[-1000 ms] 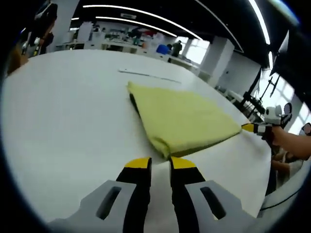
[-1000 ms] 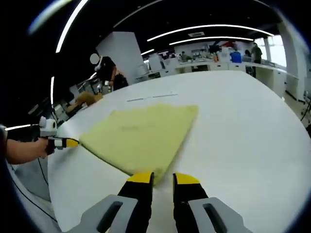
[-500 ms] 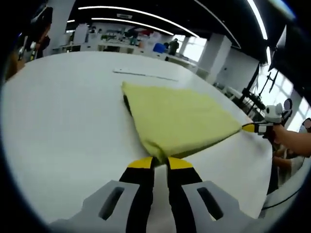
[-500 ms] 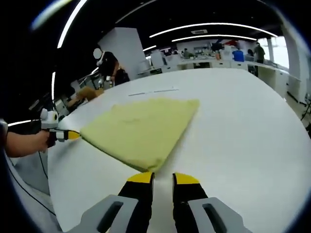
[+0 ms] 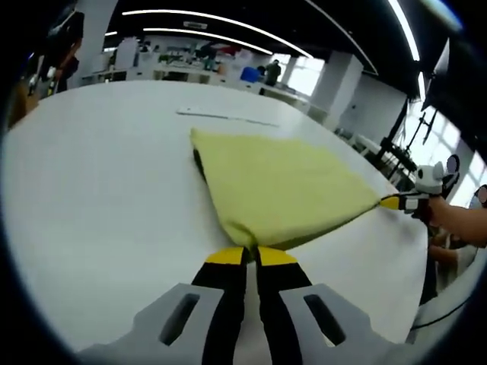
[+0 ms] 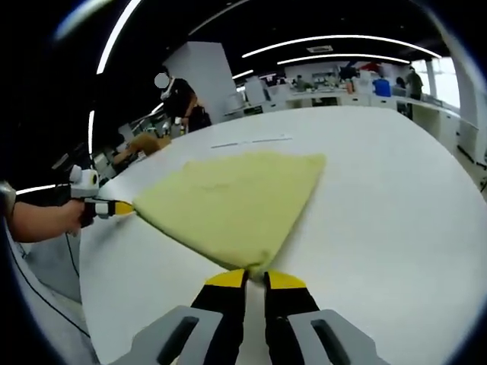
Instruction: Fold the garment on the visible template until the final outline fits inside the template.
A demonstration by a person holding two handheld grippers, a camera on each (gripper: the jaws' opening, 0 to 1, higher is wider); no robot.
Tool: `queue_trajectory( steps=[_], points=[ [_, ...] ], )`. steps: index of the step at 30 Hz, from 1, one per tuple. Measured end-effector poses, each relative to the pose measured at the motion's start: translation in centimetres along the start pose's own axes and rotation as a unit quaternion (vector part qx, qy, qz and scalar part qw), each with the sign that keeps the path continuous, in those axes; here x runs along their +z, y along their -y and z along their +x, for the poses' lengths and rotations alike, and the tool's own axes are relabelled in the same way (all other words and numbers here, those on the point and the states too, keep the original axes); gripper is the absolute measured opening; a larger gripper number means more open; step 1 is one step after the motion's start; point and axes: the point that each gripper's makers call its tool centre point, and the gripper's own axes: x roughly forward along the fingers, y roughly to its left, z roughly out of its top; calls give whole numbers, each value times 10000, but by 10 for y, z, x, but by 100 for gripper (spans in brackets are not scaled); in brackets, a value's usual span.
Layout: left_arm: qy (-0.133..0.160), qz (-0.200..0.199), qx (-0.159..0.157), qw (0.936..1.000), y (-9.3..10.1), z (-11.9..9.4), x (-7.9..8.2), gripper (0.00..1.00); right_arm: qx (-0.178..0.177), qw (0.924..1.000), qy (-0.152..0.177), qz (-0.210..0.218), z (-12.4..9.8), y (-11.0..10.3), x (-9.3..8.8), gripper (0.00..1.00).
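No readable text, label, brand, number or sign appears in either the left gripper view or the right gripper view.

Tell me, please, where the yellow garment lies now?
The yellow garment lies folded on the white table, centre of both views, each near corner at a claw's tips.
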Motion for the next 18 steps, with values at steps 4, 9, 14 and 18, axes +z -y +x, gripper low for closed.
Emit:
queue_trajectory(
  steps=[4,9,14,18],
  points=[
    [-4,27,-4,10000,0,0,1,0,39,10000,-11,-44,2,-1,0,0],
    [3,41,-5,10000,1,0,1,0,51,9999,-56,-121,2,-2,-3,0],
    [15,83,1,10000,0,-2,2,0,14,9999,-61,-143,1,0,-2,0],
    [26,95,42,9999,-3,-5,2,0,-115,9997,-81,-209,-2,7,-3,0]
  ],
)
